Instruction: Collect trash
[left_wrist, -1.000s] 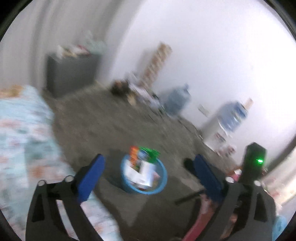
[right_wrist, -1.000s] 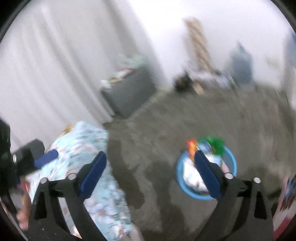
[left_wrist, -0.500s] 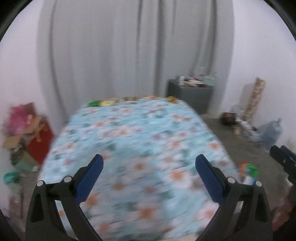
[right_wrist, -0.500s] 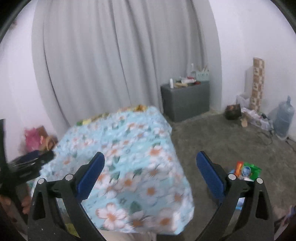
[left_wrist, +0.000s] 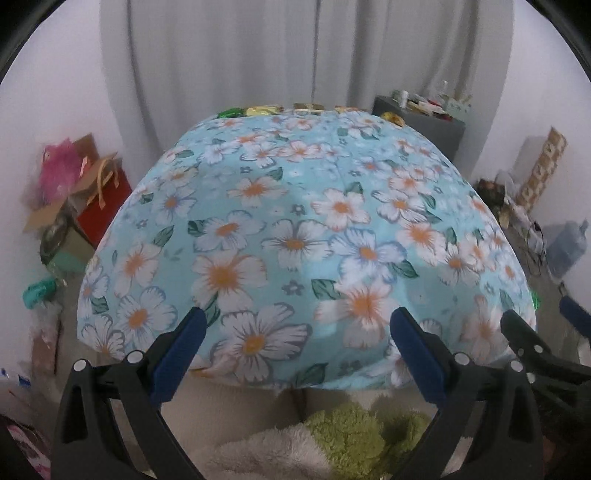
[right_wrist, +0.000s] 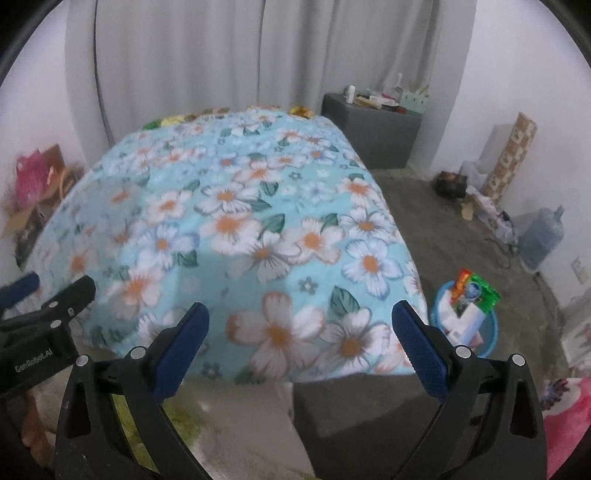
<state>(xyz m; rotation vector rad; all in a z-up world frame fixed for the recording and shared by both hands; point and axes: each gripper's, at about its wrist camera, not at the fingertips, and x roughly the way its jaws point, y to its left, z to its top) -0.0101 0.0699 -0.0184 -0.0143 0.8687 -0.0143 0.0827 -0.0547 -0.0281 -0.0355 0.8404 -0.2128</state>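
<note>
Several shiny wrappers (left_wrist: 264, 109) lie along the far edge of a table under a blue flowered cloth (left_wrist: 295, 236); the right wrist view shows wrappers (right_wrist: 301, 110) at that same far edge. A blue basin (right_wrist: 491, 332) stuffed with packets and paper stands on the floor right of the table. My left gripper (left_wrist: 295, 345) is open over the near edge of the cloth, empty. My right gripper (right_wrist: 299, 338) is open too, near the table's front right corner, nothing between its fingers. Each gripper shows at the edge of the other's view.
A grey cabinet (right_wrist: 373, 129) with clutter on top stands behind the table by the curtain. Boxes and a red bag (left_wrist: 99, 206) pile up at the left wall. A water jug (right_wrist: 541, 236) and loose items line the right wall. A fluffy green-and-white mat (left_wrist: 332, 439) lies below.
Both views have swung left from the floor and the blue basin onto the flowered table, and have moved closer to it. Both grippers stay open and empty.
</note>
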